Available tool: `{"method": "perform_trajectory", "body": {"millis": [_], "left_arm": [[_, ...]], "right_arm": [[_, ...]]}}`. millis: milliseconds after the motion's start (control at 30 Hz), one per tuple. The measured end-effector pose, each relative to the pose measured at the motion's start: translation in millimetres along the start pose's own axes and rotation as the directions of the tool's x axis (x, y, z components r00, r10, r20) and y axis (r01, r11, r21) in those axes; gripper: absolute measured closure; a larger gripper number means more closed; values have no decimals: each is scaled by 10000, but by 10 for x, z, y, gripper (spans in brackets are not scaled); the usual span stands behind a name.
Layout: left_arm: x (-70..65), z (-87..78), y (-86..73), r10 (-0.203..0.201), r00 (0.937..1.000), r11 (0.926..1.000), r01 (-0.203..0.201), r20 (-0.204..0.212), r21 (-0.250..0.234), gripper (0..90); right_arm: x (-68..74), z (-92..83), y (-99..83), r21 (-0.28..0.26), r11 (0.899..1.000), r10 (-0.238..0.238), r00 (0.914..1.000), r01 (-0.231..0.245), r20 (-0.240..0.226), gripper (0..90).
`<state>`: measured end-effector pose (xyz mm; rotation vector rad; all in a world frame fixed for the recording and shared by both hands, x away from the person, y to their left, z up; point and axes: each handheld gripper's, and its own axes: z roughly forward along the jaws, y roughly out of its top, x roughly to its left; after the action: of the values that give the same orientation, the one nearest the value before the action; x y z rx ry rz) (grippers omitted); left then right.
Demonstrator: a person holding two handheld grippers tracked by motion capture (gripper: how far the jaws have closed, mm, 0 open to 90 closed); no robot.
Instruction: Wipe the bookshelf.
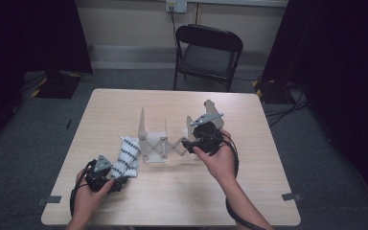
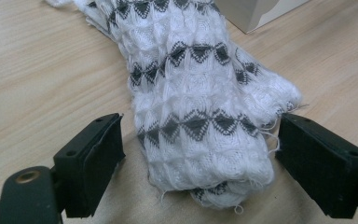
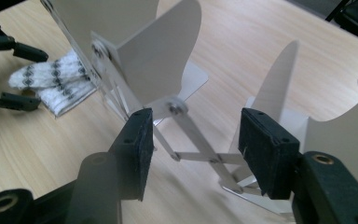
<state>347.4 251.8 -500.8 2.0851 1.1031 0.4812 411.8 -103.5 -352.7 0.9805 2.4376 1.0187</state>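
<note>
Folded cloth [image 2: 200, 116]: white knit with grey diamond bands, fuzzy, frayed at the edges. Expanding rack [image 3: 168, 93]: thin sheet metal, matt pale grey, smooth, riveted scissor links. Table [image 1: 172, 196]: light wood-grain laminate, smooth, slight sheen. Gripper pads [image 3: 137, 149]: matt black, finely textured.

Even overhead light, dark surroundings, blurred foreground.

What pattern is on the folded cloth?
White cloth with rows of dark grey diamonds, clearest in the left gripper view.
</note>
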Motion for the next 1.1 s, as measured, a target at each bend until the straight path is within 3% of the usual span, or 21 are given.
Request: {"method": "perform_trajectory", "body": {"millis": [267, 433, 533, 733, 867, 1100], "left_arm": [[0, 0, 0, 2, 10000, 10000, -2, 0, 1, 146], [0, 0, 0, -4, 10000, 10000, 4, 4, 0, 146], [3, -1, 1, 25, 10000, 10000, -25, 7, 24, 146], [1, 0, 0, 1, 10000, 10000, -1, 4, 2, 146], [1, 0, 0, 0, 10000, 10000, 0, 3, 3, 145], [6, 1, 3, 47, 10000, 10000, -47, 16, 35, 144]], "right_arm": [[-86, -168, 161, -284, 9996, -77, 9996, 84, 271, 414], [-220, -193, 247, -320, 9995, 110, 9968, -85, 788, 397], [-322, -68, 239, -138, 9996, 266, 9951, -254, 957, 406], [-397, 103, 188, 143, 9984, 520, 9911, -541, 1227, 436], [-427, 220, 158, 229, 9952, 920, 9897, -950, 1094, 519], [-410, 412, 173, 510, 9932, 986, 9898, -1042, 1024, 637]]}}
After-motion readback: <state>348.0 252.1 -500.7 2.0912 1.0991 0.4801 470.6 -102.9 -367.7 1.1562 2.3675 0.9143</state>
